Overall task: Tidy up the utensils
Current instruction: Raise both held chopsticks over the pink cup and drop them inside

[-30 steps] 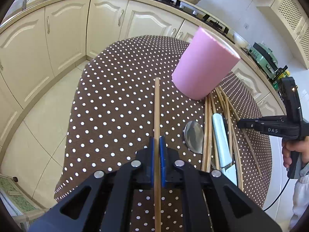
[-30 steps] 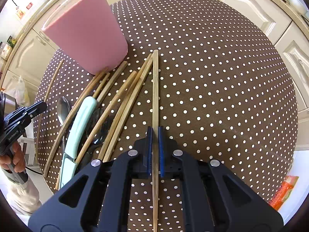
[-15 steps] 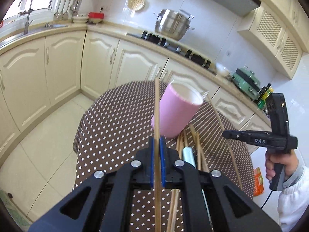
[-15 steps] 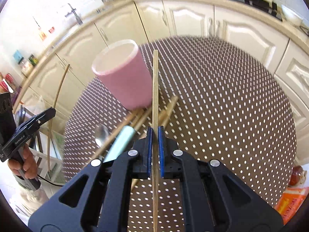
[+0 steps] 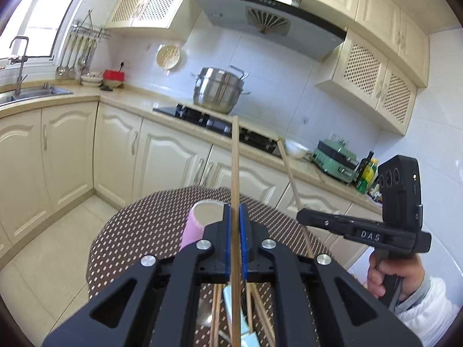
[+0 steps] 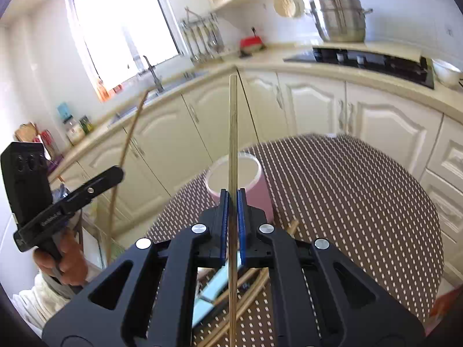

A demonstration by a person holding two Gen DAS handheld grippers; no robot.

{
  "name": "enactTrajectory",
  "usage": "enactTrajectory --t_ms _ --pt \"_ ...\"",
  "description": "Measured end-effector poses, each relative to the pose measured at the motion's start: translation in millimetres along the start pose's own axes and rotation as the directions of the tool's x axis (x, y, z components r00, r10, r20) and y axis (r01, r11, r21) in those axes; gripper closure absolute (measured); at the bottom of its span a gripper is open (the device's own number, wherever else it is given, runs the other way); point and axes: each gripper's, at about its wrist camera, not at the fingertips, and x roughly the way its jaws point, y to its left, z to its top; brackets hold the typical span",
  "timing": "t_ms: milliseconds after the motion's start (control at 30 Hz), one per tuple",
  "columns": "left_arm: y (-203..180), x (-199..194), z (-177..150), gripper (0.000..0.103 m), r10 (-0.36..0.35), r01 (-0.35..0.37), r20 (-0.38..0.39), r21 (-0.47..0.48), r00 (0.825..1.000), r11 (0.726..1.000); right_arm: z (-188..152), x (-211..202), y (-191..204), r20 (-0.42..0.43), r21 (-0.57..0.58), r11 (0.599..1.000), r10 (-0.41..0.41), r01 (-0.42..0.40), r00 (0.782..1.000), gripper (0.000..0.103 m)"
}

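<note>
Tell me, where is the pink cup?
In both wrist views the pink cup stands upright on the dotted table, just behind the utensil pile.

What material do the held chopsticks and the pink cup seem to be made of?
Chopstick: probably bamboo, matte; pale tan with fine lengthwise grain. The left gripper's chopstick looks similar. Pink cup: smooth, matte, uniform colour; plastic or ceramic, unclear.

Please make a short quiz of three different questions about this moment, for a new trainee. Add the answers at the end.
1. True or false: the pink cup lies on its side.
2. What does each gripper, left and right, hold?
3. Where are the remaining utensils? A) inside the cup B) on the dotted tablecloth C) on the counter

Key: 1. False, it stands upright. 2. One chopstick each. 3. B
</note>
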Motion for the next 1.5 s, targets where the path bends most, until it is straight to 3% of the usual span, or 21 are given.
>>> enactTrajectory --t_ms 433,667,800,1000,1267,1500 --pt "-18 35 31 0.097 -0.042 0.049 0.219 -0.027 0.975 0.998 44 8 -14 0.200 0.002 0.999 0.049 -0.050 0.979 0.096" --pt "-18 63 39 0.097 0.050 -0.049 0.365 -0.012 0.930 0.999 62 21 -16 0.320 0.000 0.999 0.043 -0.046 0.946 0.096" --pt "-9 87 42 0.097 0.099 -0.095 0.391 -0.029 0.915 0.995 71 32 -20 0.394 0.012 0.999 0.039 -0.048 0.918 0.096" --pt "6 117 35 0.097 0.149 -0.147 0.381 -0.036 0.912 0.989 80 51 -23 0.445 0.018 0.999 0.023 -0.034 0.895 0.096" --pt "13 131 14 0.097 0.193 -0.201 0.303 -0.004 0.933 0.979 73 88 -18 0.436 -0.002 1.000 0.007 -0.007 0.900 0.096" --pt "18 115 -7 0.097 0.195 -0.205 0.221 0.020 0.956 0.979 55 96 -15 0.404 -0.024 1.000 -0.009 0.020 0.915 0.096"
